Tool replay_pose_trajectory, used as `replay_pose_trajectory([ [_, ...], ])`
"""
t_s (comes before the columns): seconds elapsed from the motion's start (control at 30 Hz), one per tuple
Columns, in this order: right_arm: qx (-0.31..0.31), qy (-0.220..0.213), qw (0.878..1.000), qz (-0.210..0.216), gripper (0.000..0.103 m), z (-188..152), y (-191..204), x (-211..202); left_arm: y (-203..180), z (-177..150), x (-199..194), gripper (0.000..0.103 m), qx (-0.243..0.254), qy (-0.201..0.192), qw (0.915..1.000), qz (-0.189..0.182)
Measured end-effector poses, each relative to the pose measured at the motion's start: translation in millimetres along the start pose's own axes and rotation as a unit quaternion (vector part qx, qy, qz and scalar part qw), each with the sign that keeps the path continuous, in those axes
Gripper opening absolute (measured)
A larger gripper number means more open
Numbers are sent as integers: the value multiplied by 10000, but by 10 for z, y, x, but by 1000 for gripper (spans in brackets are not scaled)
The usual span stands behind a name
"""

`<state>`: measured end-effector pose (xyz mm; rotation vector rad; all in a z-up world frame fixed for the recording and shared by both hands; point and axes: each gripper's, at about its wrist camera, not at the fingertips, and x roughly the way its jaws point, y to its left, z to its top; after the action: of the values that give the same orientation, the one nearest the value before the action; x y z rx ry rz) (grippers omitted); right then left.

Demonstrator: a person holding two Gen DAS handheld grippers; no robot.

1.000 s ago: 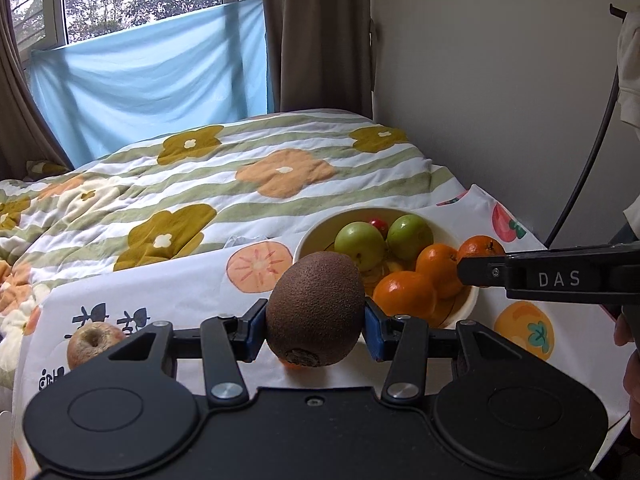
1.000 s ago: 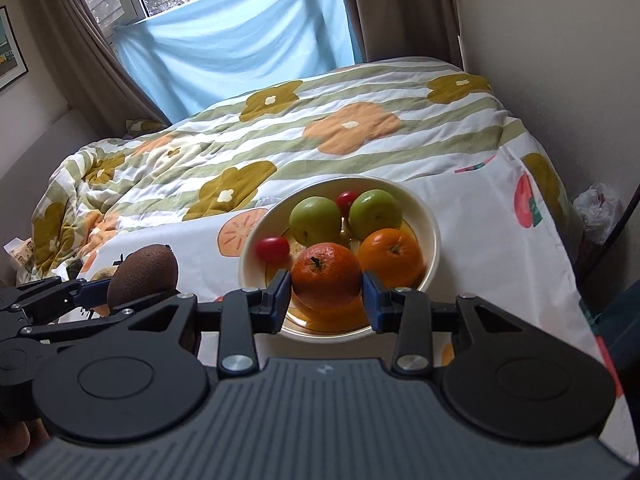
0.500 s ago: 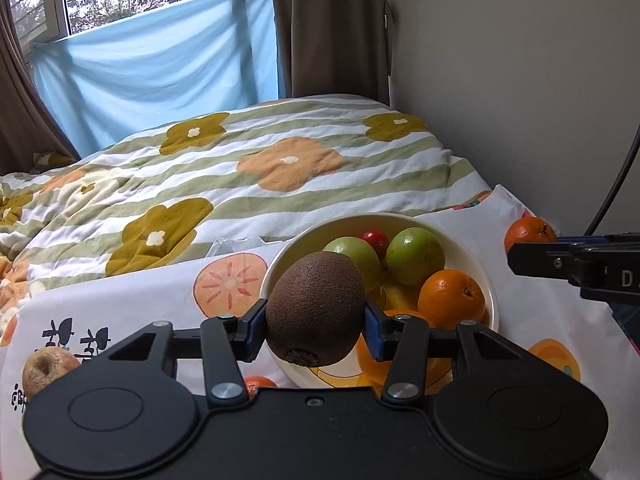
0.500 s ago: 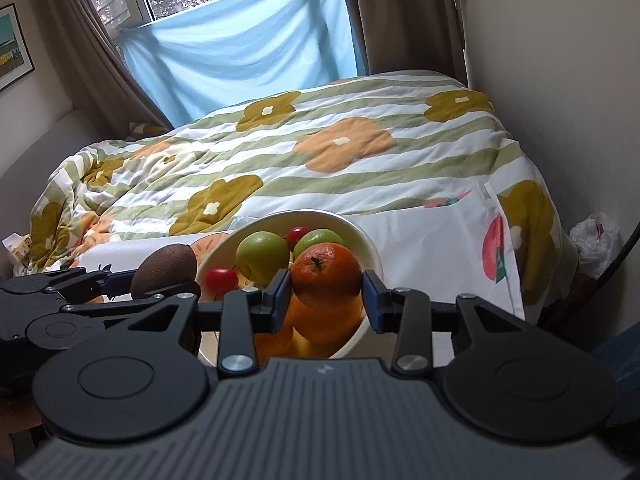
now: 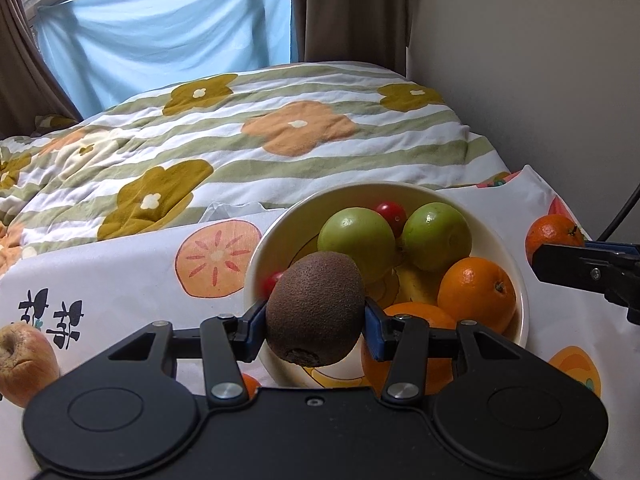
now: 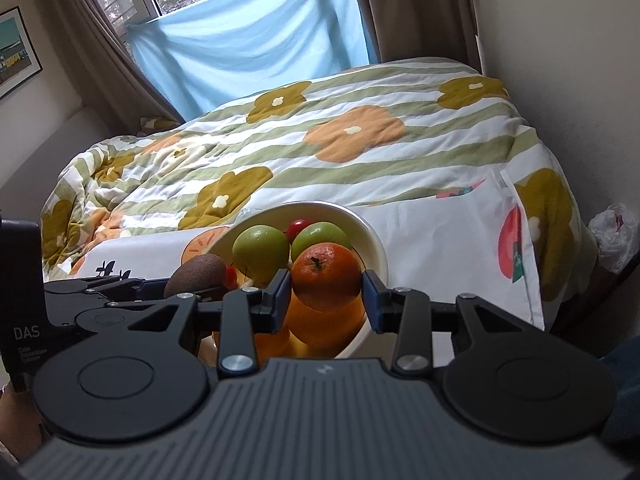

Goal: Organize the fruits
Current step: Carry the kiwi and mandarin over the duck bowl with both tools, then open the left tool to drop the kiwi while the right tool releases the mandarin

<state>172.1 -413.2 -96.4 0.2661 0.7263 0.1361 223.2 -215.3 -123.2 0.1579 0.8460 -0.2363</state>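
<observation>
My left gripper (image 5: 316, 318) is shut on a brown kiwi (image 5: 316, 308) and holds it over the near left part of a cream bowl (image 5: 516, 272). The bowl holds two green apples (image 5: 356, 238), oranges (image 5: 476, 294) and small red tomatoes (image 5: 391, 213). My right gripper (image 6: 326, 292) is shut on an orange (image 6: 326, 276) just above the bowl's right side (image 6: 376, 248). In the left wrist view that gripper (image 5: 560, 266) and its orange (image 5: 554, 234) show at the right edge. The kiwi also shows in the right wrist view (image 6: 196, 274).
The bowl stands on a white fruit-print cloth (image 5: 120, 268) over a bed with a striped floral quilt (image 5: 280, 136). A wrinkled red apple (image 5: 22, 364) lies on the cloth at the far left. A wall is close on the right. A plastic bag (image 6: 616, 236) lies beside the bed.
My left gripper has carried the kiwi forward and right, over the bowl. My right gripper has drawn back to the right with its orange, off the bowl's middle.
</observation>
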Motion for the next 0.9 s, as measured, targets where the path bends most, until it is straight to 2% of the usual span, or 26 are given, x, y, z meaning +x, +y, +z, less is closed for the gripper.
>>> replay_pose_trajectory([
  [0.13, -42, 36, 10000, 22, 53, -10, 22, 18, 14, 10, -8, 54, -89, 27, 10000, -18],
  [0.2, -55, 50, 10000, 25, 53, -10, 34, 13, 34, 29, -50, 64, -129, -36, 9999, -28],
  [0.23, -60, 48, 10000, 28, 53, -9, 42, 5, 30, 39, -83, 77, -124, -84, 9999, -2],
  [0.27, -76, 43, 10000, 26, 53, -4, 51, -4, 26, 45, -127, 84, -97, -157, 9998, 38],
  [0.4, -170, 13, 9998, 60, 53, 31, 105, -14, 14, 61, -258, 86, 38, -274, 9995, 121],
  [0.53, -240, 25, 9997, 108, 53, 63, 155, 23, 57, 13, -398, 94, 80, -357, 9991, 217],
  [0.9, -644, 399, 9968, 246, 53, 110, 339, 500, 242, -175, -561, 94, -100, -368, 9991, 190],
])
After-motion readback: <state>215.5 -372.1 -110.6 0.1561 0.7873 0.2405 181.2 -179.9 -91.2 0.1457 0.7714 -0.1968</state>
